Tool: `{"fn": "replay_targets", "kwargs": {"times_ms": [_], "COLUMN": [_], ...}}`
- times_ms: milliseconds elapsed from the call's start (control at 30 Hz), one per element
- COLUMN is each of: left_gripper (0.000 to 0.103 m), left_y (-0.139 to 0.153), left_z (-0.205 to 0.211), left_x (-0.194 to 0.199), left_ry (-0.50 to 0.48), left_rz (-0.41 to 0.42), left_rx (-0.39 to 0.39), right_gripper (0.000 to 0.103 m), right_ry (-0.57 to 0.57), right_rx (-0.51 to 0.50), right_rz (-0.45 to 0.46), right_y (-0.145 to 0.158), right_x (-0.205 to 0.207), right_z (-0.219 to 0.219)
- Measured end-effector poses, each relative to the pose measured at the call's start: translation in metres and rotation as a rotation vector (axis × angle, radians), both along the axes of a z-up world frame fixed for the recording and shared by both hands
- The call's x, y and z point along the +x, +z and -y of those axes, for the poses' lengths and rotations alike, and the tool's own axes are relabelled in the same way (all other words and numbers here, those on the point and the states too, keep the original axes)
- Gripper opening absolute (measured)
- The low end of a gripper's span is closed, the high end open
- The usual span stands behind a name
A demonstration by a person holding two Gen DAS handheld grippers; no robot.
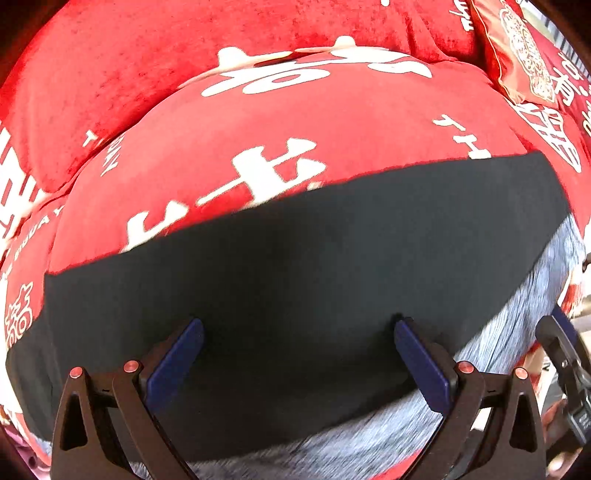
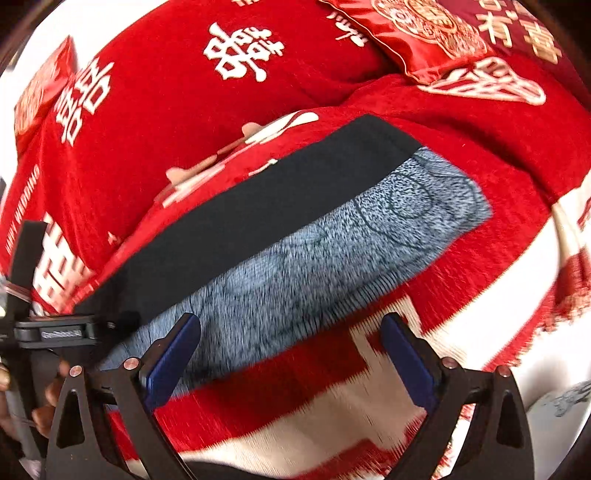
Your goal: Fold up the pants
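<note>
The pants [image 1: 295,280] lie folded on a red bedspread: a black outer layer on top, with a blue-grey fleecy inner side [image 1: 517,317] showing along the near and right edge. In the right wrist view the pants [image 2: 280,206] lie as a long diagonal strip, black above, blue-grey fleece [image 2: 314,273] below. My left gripper [image 1: 299,328] is open and empty, just above the black layer. My right gripper [image 2: 291,325] is open and empty over the fleece's near edge. The right gripper also shows in the left wrist view [image 1: 565,369] at the right edge.
The red bedspread [image 1: 295,129] with white characters covers the whole surface and bulges in soft folds. A red satin cushion [image 2: 424,33] with gold embroidery lies at the far right. The other gripper's handle and a hand [image 2: 40,332] are at the left edge.
</note>
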State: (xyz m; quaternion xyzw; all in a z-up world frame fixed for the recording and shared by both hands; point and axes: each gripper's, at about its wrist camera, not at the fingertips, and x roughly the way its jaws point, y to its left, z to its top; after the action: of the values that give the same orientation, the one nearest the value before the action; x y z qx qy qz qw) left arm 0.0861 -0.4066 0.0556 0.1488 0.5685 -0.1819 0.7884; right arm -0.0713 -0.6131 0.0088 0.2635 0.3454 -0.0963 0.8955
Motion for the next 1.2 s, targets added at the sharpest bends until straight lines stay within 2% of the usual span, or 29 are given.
{"fn": "replay_targets", "kwargs": {"times_ms": [167,367,433,467,500,567,700,1000,1067,1200], "left_gripper": [0.103,0.103,0.103,0.103,0.103,0.103,0.103,0.103,0.103,0.103], "left_y": [-0.004,-0.006,-0.006,-0.007,-0.007,-0.008,-0.007,-0.003,0.001,0.019], "left_z": [0.012,0.015,0.015,0.015,0.015,0.015,0.014,0.009,0.001,-0.046], "left_x": [0.015,0.018,0.016,0.016,0.017,0.016,0.014,0.016,0.017,0.026], "left_ry": [0.027,0.051,0.052,0.054,0.056,0.059,0.054,0.042,0.044,0.128], "left_rz": [0.002,0.018,0.029,0.031,0.032,0.041,0.043,0.022,0.004,0.004], "left_rx": [-0.015,-0.017,-0.014,-0.015,-0.015,-0.012,-0.017,-0.043,-0.057,-0.131], "right_gripper": [0.098,0.097,0.078,0.047,0.029,0.025,0.019,0.018,0.018,0.018], "right_ry": [0.018,-0.04,-0.053,-0.046,-0.038,-0.023,0.012,0.081,0.102,0.161], "right_rx": [0.05,0.055,0.045,0.038,0.027,0.008,-0.098,-0.375,-0.452,-0.618], "right_rz": [0.083,0.113,0.094,0.072,0.025,-0.001,-0.028,-0.02,-0.02,-0.004], "right_y": [0.007,0.011,0.014,0.015,0.014,0.015,0.033,0.088,0.099,0.114], "right_x": [0.02,0.047,0.054,0.058,0.063,0.065,0.066,0.071,0.07,0.07], "right_z": [0.006,0.015,0.019,0.02,0.022,0.023,0.009,-0.052,-0.07,-0.116]}}
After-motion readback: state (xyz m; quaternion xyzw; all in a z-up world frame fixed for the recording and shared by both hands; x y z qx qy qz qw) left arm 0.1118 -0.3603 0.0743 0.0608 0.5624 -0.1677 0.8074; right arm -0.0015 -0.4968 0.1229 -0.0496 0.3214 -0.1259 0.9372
